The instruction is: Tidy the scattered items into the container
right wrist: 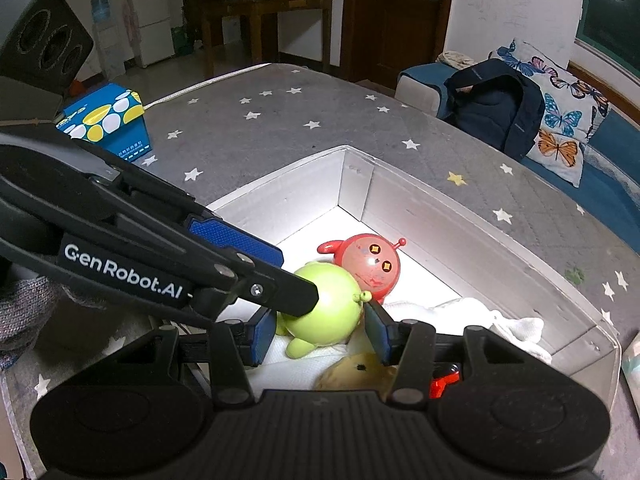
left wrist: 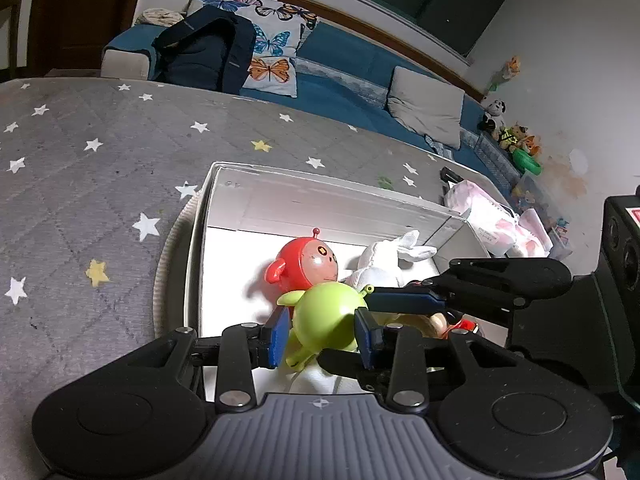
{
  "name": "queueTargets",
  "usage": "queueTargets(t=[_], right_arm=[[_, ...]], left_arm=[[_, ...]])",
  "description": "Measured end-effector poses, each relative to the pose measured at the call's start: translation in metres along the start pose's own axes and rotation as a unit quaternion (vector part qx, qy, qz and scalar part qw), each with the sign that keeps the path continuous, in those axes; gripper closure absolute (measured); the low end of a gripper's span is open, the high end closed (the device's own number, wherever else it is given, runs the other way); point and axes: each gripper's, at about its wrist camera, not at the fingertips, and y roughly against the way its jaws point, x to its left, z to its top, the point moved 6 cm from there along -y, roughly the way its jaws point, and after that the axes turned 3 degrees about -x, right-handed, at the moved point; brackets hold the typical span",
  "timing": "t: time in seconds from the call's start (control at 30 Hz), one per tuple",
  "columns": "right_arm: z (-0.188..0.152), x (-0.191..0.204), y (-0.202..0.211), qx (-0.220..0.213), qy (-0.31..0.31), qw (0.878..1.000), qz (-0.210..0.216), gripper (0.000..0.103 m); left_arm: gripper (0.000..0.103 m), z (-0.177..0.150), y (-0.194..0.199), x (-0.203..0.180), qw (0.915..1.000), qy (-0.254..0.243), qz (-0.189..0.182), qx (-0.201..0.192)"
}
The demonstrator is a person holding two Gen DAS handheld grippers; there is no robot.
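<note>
While the green toy (left wrist: pixel 326 312) is bracketed by the blue pads of both grippers, it sits low inside the white box (left wrist: pixel 320 204), resting on a white cloth (right wrist: pixel 480 316) and touching the red toy (left wrist: pixel 308 262). The left gripper (left wrist: pixel 322 330) appears closed on the green toy, its jaws against the round body on either side. The right gripper (right wrist: pixel 316 330) has its jaws beside the same toy, but whether they press on it cannot be told. As the toy already lies in the box, a release is probably what is called for: the jaws should be opened gently and lifted straight up, so that the round, smooth body is not rolled against the red toy or dragged out by a pad. On the grey starred mattress (left wrist: pixel 100 168) around the box, a blue patterned carton (right wrist: pixel 108 124) is seen.
</note>
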Motion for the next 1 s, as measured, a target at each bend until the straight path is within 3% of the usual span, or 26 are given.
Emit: queueTargets(t=[0.23, 0.33, 0.73, 0.83, 1.0], right_arm=[[-0.001, 0.0, 0.006, -0.007, -0.009, 1.0, -0.002, 0.053], [-0.001, -0.001, 0.01, -0.013, -0.013, 1.0, -0.005, 0.047], [-0.002, 0.002, 0.027, -0.032, -0.024, 0.999, -0.01, 0.046], [-0.004, 0.003, 0.032, -0.039, -0.031, 0.999, -0.012, 0.039], [-0.009, 0.004, 0.043, -0.051, -0.044, 0.998, -0.019, 0.037]], left_arm=[[0.065, 0.0, 0.003, 0.002, 0.9999, 0.0, 0.011, -0.005], [0.065, 0.0, 0.003, 0.003, 0.9998, 0.0, 0.017, -0.005], [0.065, -0.001, 0.011, 0.003, 0.9992, -0.005, 0.036, -0.014], [0.065, -0.002, 0.016, -0.001, 0.9987, -0.014, 0.046, -0.02], [0.065, -0.006, 0.026, -0.011, 0.9966, -0.037, 0.064, -0.038]])
